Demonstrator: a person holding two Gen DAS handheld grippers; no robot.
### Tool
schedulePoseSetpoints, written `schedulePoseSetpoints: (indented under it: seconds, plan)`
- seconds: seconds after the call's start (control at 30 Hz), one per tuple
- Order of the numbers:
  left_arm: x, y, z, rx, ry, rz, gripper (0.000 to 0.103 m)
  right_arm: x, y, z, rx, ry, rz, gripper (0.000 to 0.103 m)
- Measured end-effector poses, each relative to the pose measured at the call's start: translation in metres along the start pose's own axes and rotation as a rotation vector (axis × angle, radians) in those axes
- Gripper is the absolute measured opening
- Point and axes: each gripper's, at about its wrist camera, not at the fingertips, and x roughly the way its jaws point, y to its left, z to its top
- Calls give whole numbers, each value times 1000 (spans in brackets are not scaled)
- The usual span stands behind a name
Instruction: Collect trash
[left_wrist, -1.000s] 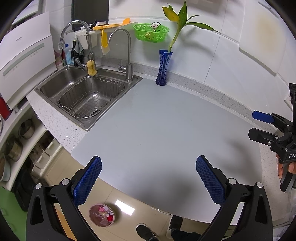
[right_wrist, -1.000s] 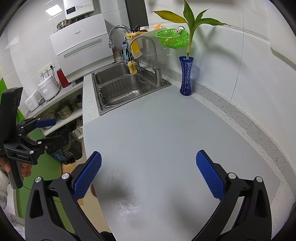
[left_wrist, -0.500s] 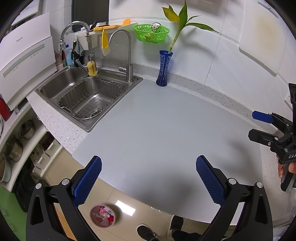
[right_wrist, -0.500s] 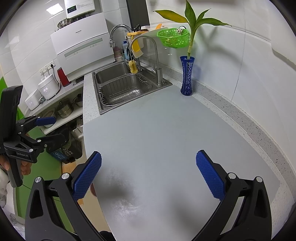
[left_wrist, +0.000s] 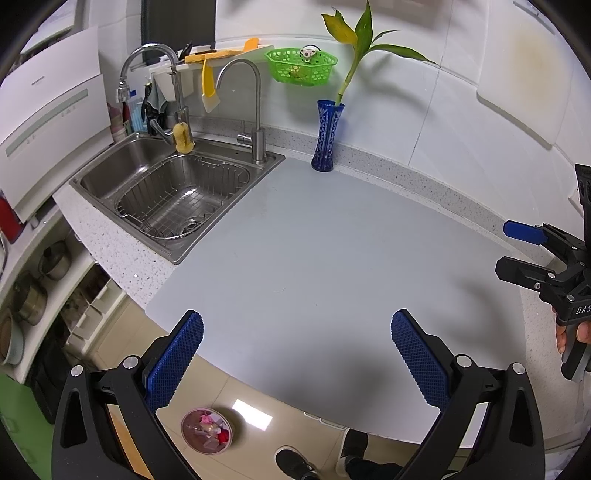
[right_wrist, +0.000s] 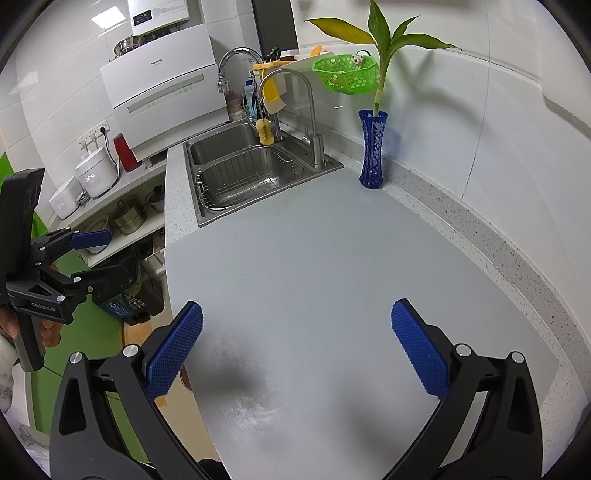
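My left gripper (left_wrist: 295, 354) is open and empty, held over the front edge of the grey counter mat (left_wrist: 332, 251). My right gripper (right_wrist: 295, 350) is open and empty above the same mat (right_wrist: 314, 266). I see no loose trash on the mat. A round bin (left_wrist: 206, 430) with colourful scraps inside stands on the floor below the counter edge. The right gripper also shows in the left wrist view (left_wrist: 517, 251), and the left gripper in the right wrist view (right_wrist: 96, 254), both open.
A steel sink (left_wrist: 173, 192) with a wire basket and two faucets lies at the far left. A blue vase (left_wrist: 327, 136) with a plant stands by the wall. A green basket (left_wrist: 301, 66) hangs above. A white appliance (right_wrist: 162, 96) stands beyond the sink.
Both grippers have drifted only slightly; the views shift a little. Both stay open and empty.
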Motion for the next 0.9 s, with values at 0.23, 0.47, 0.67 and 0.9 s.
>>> schedulePoseSetpoints:
  seconds: [0.23,0.47,0.67,0.9]
  plan:
    - [0,-1,-1,1,1,-1,98,0,0,0,-1,1,-1,100]
    - [2,-1,0,0,2,-1,98,1,-1,1,-3,1,0,100]
    - [4,1,0,-2,5,1,98,2,-2,0,0,1,-1,100]
    - [5,0,2,13,-3,15,98,2,-2,0,0,1,0,100]
